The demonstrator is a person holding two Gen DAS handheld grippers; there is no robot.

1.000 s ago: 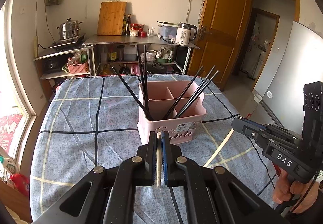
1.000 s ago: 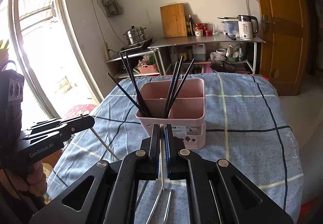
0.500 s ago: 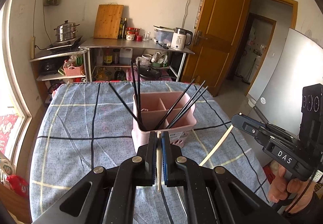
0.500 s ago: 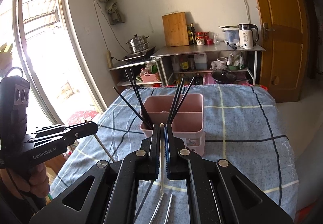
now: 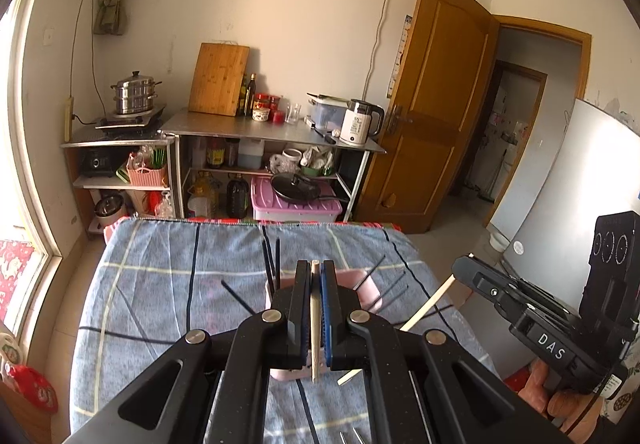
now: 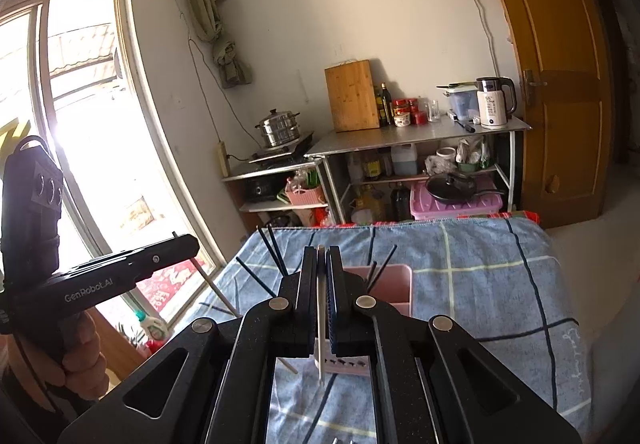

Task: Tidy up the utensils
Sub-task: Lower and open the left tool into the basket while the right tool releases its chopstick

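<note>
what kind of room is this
Most likely a home kitchen or kitchen-dining room. A steel steamer pot sits on a cooktop, a wooden cutting board and an electric kettle stand on a metal shelf unit, and a cloth-covered table holds a pink utensil caddy.

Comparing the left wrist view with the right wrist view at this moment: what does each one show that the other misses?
Only the left wrist view shows the open doorway and the right gripper from the side, gripping a pale wooden chopstick. Only the right wrist view shows the bright window and the left gripper side-on. Both show the pink plastic utensil caddy with black chopsticks, on the blue checked tablecloth.
</note>
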